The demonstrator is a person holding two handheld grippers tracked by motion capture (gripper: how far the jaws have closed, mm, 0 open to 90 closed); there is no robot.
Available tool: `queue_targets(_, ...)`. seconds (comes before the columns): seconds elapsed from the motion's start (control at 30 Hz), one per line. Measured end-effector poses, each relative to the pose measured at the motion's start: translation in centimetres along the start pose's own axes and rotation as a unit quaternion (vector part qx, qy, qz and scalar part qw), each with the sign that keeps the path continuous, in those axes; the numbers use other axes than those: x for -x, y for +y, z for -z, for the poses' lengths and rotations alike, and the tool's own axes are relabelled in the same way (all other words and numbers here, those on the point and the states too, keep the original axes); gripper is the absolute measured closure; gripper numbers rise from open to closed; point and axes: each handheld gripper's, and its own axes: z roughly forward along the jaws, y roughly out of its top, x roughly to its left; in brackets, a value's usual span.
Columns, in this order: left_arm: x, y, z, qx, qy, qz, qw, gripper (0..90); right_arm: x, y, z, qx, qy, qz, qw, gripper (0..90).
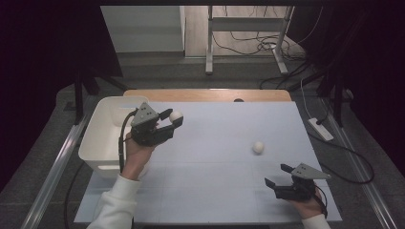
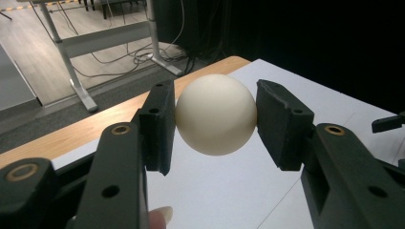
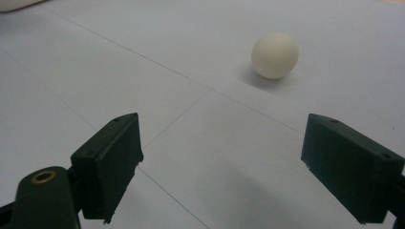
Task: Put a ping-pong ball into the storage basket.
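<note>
A white ball sits clamped between the two black jaws of the left gripper, its sides pressed against both pads. The person's left hand holds this gripper above the pale blue table, just beside a white bin that stands at the table's left edge. In the left gripper view the ball hangs over the far part of the table, with a wooden edge and grey floor behind it. A second white ball lies loose on the table, right of centre, well apart from the first. The right gripper rests low near the table's front right corner, its jaws spread wide with nothing between them; in its own view the loose ball lies ahead of it, untouched.
</note>
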Motion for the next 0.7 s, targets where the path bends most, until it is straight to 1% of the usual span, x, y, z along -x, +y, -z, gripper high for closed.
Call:
queue_targets(0.3, -0.8, 0.0, 0.8, 0.003, 0.008, 0.005, 1.0000, 50.3, 0.0, 0.0, 0.0, 0.000, 0.000, 0.000, 1.0000, 13.9)
queue_targets(0.33, -1.0, 0.0, 1.1, 0.003, 0.013, 0.006, 0.9999, 50.3, 0.0, 0.0, 0.0, 0.000, 0.000, -0.001, 1.0000, 13.9)
queue_targets(0.37, -1.0, 0.0, 1.1, 0.003, 0.013, 0.006, 0.9999, 50.3, 0.0, 0.0, 0.0, 0.000, 0.000, -0.001, 1.0000, 13.9)
queue_targets(0.43, -1.4, 0.1, 1.5, 0.004, 0.018, 0.008, 0.9998, 50.3, 0.0, 0.0, 0.0, 0.000, 0.000, -0.001, 1.0000, 13.9)
queue_targets(0.6, -2.3, -0.1, 2.1, 0.008, 0.029, 0.018, 0.9994, 50.3, 0.0, 0.0, 0.0, -0.001, 0.000, 0.000, 1.0000, 13.9)
queue_targets(0.7, -2.6, -0.2, 2.4, 0.008, 0.035, 0.020, 0.9992, 50.3, 0.0, 0.0, 0.0, 0.000, 0.001, -0.001, 1.0000, 13.9)
